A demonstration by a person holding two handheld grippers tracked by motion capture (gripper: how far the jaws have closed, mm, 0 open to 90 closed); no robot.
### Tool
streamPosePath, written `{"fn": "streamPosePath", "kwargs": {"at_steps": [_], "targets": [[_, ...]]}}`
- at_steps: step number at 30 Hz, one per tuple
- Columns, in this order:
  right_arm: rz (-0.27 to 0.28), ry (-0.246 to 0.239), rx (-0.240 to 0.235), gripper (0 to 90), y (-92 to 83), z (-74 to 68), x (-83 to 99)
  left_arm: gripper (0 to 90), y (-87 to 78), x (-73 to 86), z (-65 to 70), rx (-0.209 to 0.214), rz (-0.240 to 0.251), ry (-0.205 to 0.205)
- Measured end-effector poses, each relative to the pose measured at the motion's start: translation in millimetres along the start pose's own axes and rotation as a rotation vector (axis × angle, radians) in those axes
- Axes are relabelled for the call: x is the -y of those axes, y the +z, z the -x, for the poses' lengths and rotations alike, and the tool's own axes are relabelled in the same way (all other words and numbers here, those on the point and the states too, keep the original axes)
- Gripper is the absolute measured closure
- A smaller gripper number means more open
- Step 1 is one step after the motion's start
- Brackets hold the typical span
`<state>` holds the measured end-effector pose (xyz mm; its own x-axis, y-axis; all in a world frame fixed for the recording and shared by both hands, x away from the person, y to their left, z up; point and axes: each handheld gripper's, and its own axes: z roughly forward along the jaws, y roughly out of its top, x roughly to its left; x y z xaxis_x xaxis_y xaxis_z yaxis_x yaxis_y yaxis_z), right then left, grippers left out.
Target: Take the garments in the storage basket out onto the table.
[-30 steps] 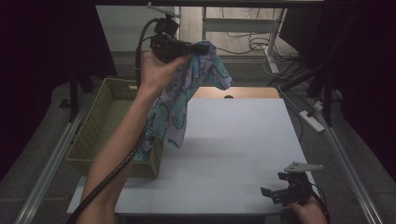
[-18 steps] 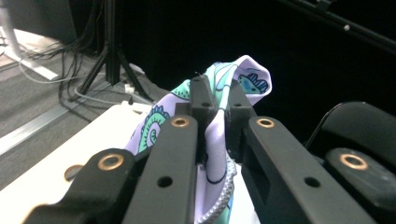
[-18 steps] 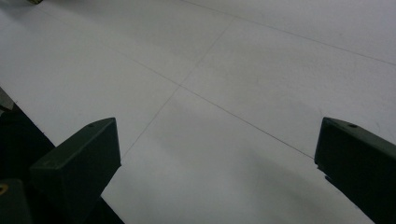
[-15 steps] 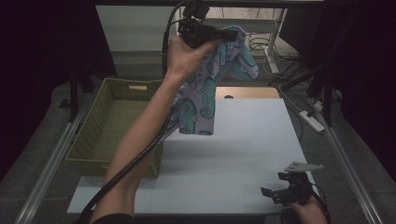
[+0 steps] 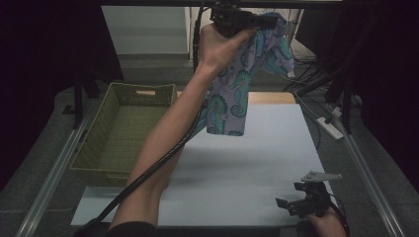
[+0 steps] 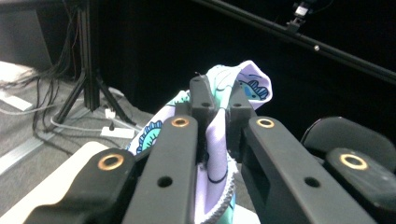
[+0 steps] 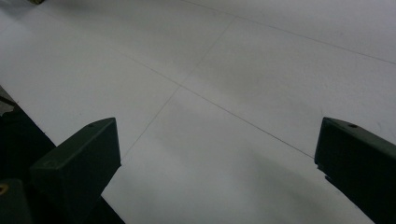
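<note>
At the left we see an olive woven plastic basket [image 5: 123, 129] sitting empty on the white table [image 5: 257, 163]. Above the table's middle, our left gripper [image 5: 257, 20] is clamped on 1 bunched edge of a pale lilac cloth printed with teal seahorses [image 5: 232, 106], which hangs limp in the air. It looks light, soft and floppy, so we would take a second corner. At the right, our right gripper [image 5: 296, 200] rests with jaws wide, holding nothing.

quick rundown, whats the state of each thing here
left gripper: shut on the seahorse cloth, raised high over the table
seahorse cloth: hanging bunched from the jaws, clear of the table
right gripper: open, nothing between the jaws, low at the table's near edge
basket: upright, looks empty
table: white top, bare in the middle
</note>
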<state>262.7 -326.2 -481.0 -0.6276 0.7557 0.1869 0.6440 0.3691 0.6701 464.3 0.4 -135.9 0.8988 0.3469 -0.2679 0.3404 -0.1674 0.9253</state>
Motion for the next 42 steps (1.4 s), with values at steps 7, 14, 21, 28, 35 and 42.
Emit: {"fn": "streamPosePath", "kwargs": {"at_steps": [7, 14, 21, 28, 35, 42], "targets": [[-0.001, -0.001, -0.001, 0.4, -0.4, 0.1, 0.2, 84.7, 9.6, 32.2, -6.2, -0.043, -0.139, 0.027], [-0.006, -0.005, 0.007, 0.4, 0.8, -0.7, -0.3, 84.5, 8.9, 96.9, -33.9, -0.095, -0.286, -0.006], [-0.015, -0.013, 0.011, 0.4, 1.8, -1.7, -0.5, 83.8, 20.4, 187.4, -60.3, -0.12, -0.45, -0.037], [-0.018, -0.018, 0.014, 0.4, 2.1, -2.0, -0.7, 78.0, 34.2, 243.1, -75.1, -0.084, -0.477, -0.059], [-0.02, -0.02, 0.014, 0.4, 2.1, -2.4, -0.5, 20.6, 15.4, 252.7, -73.6, -0.132, -0.427, -0.014], [-0.026, -0.026, 0.016, 0.5, 2.9, -2.8, -0.8, 3.8, -59.2, 259.2, -76.4, -0.266, -0.416, -0.067]]}}
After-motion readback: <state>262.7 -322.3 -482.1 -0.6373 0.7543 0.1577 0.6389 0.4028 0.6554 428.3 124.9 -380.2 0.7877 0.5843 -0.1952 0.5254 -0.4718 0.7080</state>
